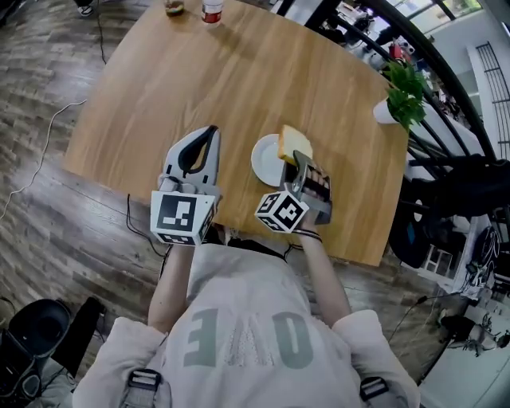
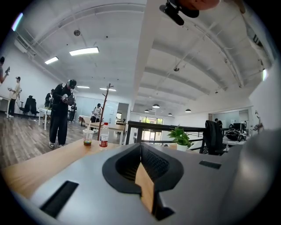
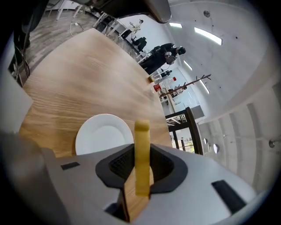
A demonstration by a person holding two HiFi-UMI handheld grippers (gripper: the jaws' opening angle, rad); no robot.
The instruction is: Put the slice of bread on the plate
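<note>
A pale yellow slice of bread stands on edge between the jaws of my right gripper, which is shut on it. The slice hangs just over the right part of a small white plate on the wooden table. In the right gripper view the bread shows edge-on, with the plate below and to its left. My left gripper hovers over the table left of the plate, its tips together and nothing held. The left gripper view shows only a thin sliver of table between its jaws.
A potted plant stands at the table's right edge. A bottle and a cup sit at the far edge. A black railing and a chair with dark clothing are to the right. People stand in the background.
</note>
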